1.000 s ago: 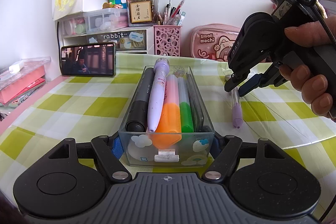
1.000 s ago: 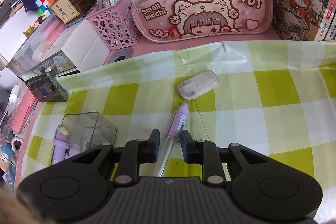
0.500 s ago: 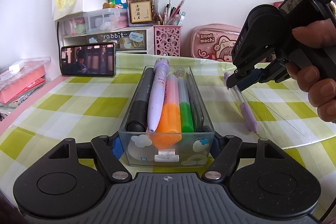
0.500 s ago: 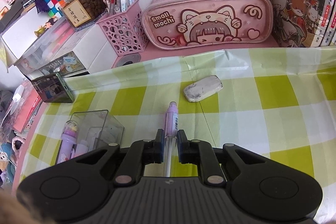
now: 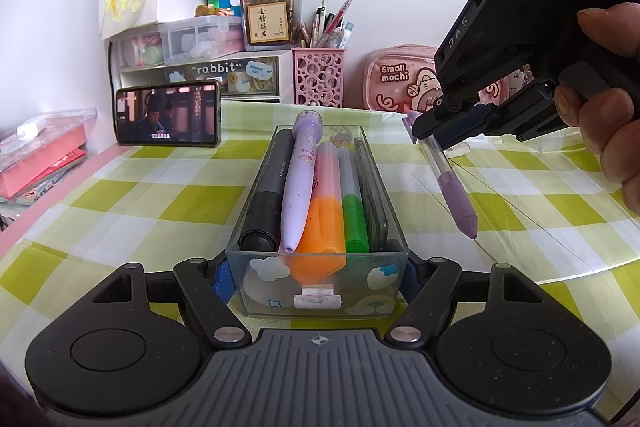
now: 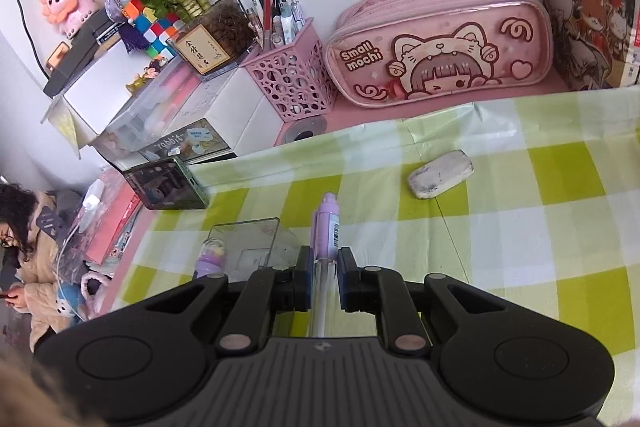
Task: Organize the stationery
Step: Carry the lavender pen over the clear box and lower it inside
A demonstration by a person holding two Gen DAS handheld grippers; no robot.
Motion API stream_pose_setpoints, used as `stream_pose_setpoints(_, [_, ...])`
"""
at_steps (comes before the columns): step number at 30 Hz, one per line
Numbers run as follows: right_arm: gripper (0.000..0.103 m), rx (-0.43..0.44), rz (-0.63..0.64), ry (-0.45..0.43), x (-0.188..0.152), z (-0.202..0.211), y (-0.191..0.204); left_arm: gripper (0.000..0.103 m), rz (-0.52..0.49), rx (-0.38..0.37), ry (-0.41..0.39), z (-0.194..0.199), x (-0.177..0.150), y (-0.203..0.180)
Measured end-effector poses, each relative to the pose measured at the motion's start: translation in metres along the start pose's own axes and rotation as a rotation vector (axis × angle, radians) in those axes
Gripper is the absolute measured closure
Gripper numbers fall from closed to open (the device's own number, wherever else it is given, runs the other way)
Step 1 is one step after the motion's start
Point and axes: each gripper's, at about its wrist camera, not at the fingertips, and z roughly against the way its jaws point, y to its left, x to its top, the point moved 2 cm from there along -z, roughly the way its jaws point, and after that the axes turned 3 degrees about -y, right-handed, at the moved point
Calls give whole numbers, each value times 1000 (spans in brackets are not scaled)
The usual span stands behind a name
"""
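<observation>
A clear plastic box (image 5: 256, 287) with cloud stickers holds a black marker, a lilac pen, an orange-pink highlighter and a green marker. My left gripper (image 5: 317, 277) is shut on its near end, one pad on each side wall. Right of the box, my right gripper (image 5: 424, 135) is shut on a clear pen with a purple grip (image 5: 452, 187). It hangs above the cloth, tip slanting down. In the right wrist view the pen's purple cap end (image 6: 329, 223) sticks out past my right gripper (image 6: 323, 267). The box (image 6: 248, 239) lies just to its left.
A dirty white eraser (image 6: 440, 173) lies on the green checked cloth. Along the back wall stand a pink pencil case (image 6: 440, 43), a pink mesh pen holder (image 6: 292, 83), drawer units and a propped phone (image 5: 168, 113). A person sits at far left.
The right gripper's jaws closed on the purple pen and lifted it off the cloth, tip now hanging down. The left gripper and box have not moved.
</observation>
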Motion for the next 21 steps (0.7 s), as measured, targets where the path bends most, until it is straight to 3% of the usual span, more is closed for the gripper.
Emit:
stream_pose_setpoints(14, [74,71,62,-17,0,18,34,30,0,0,0,0,0,0])
stream_pose_setpoints(21, [74,139,15,3,0,21,38,30,0,1,0,0,0,0])
